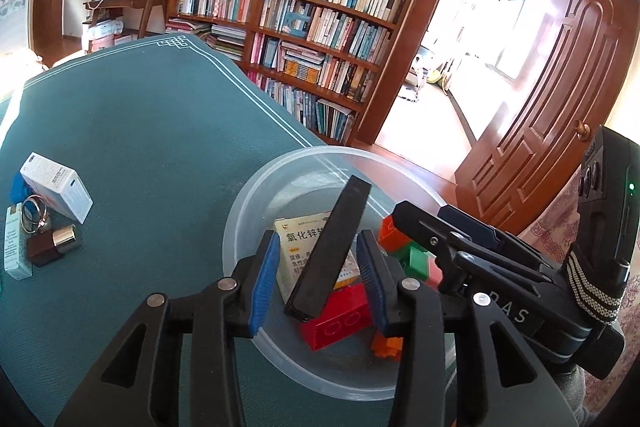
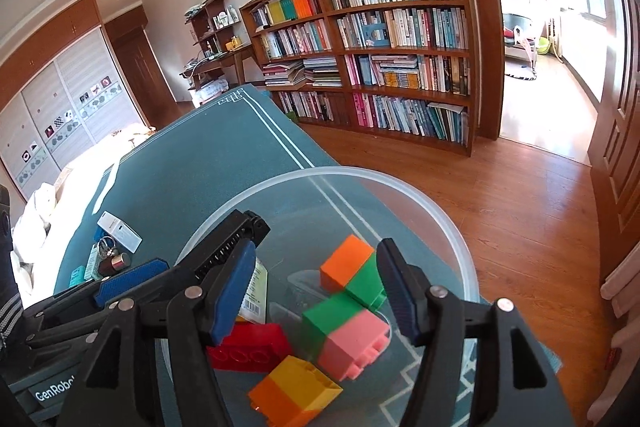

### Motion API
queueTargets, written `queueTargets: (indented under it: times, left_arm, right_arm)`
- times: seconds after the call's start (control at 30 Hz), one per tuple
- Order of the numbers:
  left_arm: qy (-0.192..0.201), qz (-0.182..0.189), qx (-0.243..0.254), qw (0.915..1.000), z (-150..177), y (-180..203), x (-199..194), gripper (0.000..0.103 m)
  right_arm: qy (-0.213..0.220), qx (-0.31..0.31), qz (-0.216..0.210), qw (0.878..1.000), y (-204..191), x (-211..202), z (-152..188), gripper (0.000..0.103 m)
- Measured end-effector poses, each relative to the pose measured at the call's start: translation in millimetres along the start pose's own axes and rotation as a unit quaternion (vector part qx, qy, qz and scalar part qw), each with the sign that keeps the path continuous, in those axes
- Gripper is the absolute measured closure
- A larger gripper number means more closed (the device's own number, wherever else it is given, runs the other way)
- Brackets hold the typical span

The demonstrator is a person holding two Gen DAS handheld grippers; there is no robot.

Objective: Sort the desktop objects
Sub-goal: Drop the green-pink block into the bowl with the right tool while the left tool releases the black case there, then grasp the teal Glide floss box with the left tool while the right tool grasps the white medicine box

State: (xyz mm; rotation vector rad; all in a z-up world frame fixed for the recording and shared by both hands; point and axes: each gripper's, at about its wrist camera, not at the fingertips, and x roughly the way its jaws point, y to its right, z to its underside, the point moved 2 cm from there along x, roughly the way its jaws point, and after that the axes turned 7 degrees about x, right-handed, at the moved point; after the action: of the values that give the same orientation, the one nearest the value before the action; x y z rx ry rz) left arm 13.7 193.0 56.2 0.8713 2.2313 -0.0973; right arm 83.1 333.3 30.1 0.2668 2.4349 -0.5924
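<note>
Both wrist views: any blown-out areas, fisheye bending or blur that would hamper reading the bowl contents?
Left wrist: doorway overexposed, bookshelf curves, corners vignetted; clear bowl and black bar between the left tool fingers stay sharp. Right wrist: window glare at far right, sunlit patch washed out at left; blocks crisp beneath the right tool.

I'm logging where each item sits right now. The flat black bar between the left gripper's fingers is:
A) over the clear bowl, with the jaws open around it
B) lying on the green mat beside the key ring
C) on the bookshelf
A: the black bar leans over the clear bowl, between the spread fingers of the left gripper, neither pad touching it.
</note>
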Motion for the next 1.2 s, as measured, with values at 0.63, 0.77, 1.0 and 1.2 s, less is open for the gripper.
queueTargets:
  times: [0.63,0.77,1.0,1.2]
  left_arm:
    - [0.038,-0.101,-0.041,0.9933,6.6,-68.9,-40.4,0.06]
    - [0.042,-0.122,-0.061,0.9897,14.7,-91.6,-51.2,0.06]
    - [0.049,-0.172,-0.091,0.9797,28.0,-130.8,-72.4,0.06]
    - [0.047,-0.206,-0.134,0.9683,42.3,-169.3,-82.5,0.06]
  right_arm:
    - [0.009,-0.059,-0.059,0.996,-66.9,0.0,8.5,0.035]
    - [0.0,-0.08,-0.079,0.994,-88.5,3.9,16.2,0.035]
    - [-0.015,-0.112,-0.111,0.987,-127.7,15.0,26.7,0.035]
    - [-0.053,-0.122,-0.142,0.981,-156.8,36.6,33.3,0.035]
